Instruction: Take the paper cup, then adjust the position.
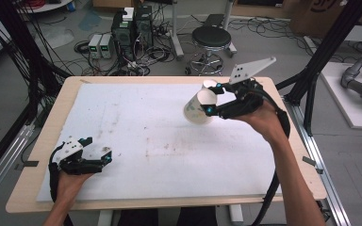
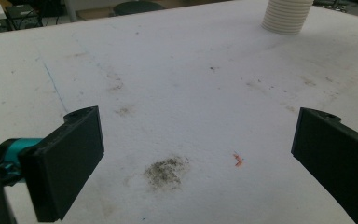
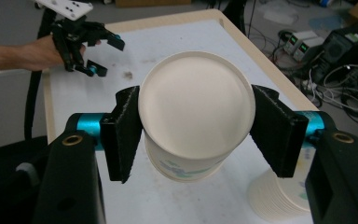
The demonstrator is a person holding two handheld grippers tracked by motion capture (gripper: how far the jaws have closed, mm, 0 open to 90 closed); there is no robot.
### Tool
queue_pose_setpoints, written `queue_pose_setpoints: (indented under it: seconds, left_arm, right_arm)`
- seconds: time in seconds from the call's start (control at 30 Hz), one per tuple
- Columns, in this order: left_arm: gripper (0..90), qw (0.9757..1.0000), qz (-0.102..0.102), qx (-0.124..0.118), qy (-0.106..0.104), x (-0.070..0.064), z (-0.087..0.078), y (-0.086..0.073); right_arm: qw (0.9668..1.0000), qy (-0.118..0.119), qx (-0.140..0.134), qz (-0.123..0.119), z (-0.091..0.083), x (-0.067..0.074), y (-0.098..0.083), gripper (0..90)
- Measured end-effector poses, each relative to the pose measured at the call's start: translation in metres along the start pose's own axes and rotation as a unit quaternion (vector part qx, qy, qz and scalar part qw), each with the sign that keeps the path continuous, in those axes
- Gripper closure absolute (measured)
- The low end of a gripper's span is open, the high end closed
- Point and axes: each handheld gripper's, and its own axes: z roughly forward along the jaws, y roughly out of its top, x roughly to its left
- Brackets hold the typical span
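Paper cup carried above the white mat

The right gripper (image 3: 193,135) pinches a white paper cup (image 3: 196,112) between both pads, holding it tilted in the air above a stack of paper cups (image 3: 279,198). The left gripper (image 1: 104,157) rests low near the mat (image 1: 146,141), its jaws spread around nothing.

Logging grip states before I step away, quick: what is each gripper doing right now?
Left gripper: open, nothing between its black jaws, low over the white table cover.
Right gripper: shut on a white paper cup, held above the table.

Lab, computer towers (image 1: 133,28), floor cables (image 1: 146,56)
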Motion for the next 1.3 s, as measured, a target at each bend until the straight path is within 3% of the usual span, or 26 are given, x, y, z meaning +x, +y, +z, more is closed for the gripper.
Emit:
queue_pose_setpoints:
  seconds: [0.1,0.57,0.93,1.3]
  left_arm:
    - [2.3,1.0,-0.001,0.001,0.0,0.0,0.0,0.0]
    - [2.3,1.0,0.001,-0.001,0.003,-0.001,0.0,0.0]
    - [2.3,1.0,0.004,0.001,0.006,-0.001,0.0,0.0]
    - [2.3,1.0,0.002,-0.001,0.003,-0.001,0.0,0.0]
  right_arm:
    - [0.9998,0.008,-0.02,0.003,0.01,0.014,-0.016,37.6]
    - [0.9963,0.024,-0.076,0.032,0.042,0.032,-0.064,37.6]
    - [0.9954,0.039,-0.08,0.036,0.056,0.034,-0.074,37.6]
    - [0.9951,0.042,-0.082,0.036,0.056,0.032,-0.074,37.6]
